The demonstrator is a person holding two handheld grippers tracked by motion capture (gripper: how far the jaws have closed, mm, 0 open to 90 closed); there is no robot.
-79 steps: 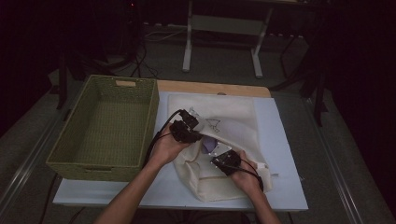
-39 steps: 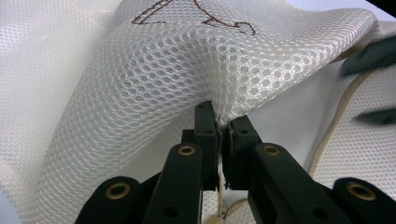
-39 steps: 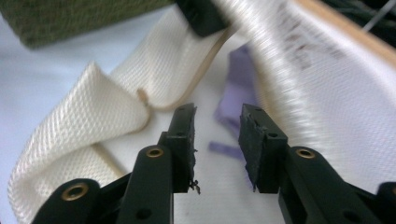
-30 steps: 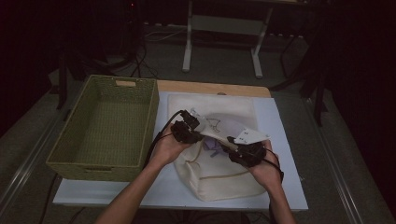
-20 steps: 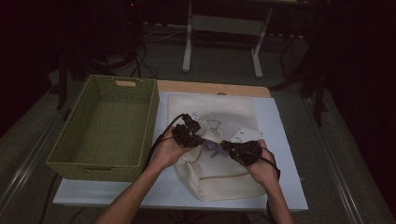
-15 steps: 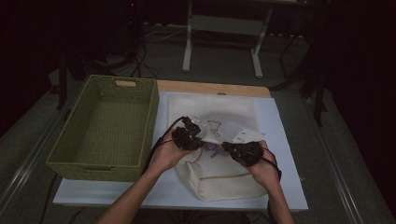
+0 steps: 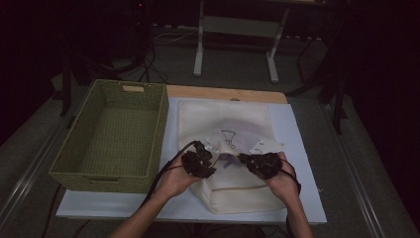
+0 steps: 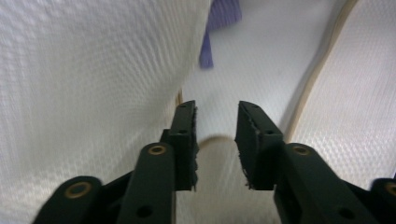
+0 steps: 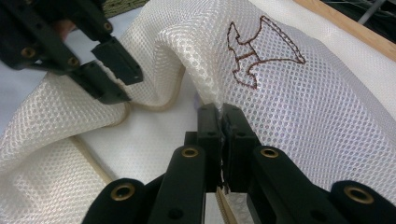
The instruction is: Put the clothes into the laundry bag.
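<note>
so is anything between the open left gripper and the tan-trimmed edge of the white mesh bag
Nothing visible. The left gripper stands open right at the white mesh bag, whose tan-trimmed edge lies between its jaws. The right gripper pinches the mesh nearby.

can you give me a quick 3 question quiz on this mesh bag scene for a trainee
1. True or false: the right gripper is shut on the white mesh bag.
2. How do the left gripper's jaws stand? A) open, with the bag's beige edge between them B) clamped on the basket C) shut on nothing
3. On which side of the bag does the green woven basket stand in the high view?

Key:
1. True: its jaws pinch a fold of mesh just below the brown stitched figure.
2. A.
3. The left side; nothing lies in it.
</note>
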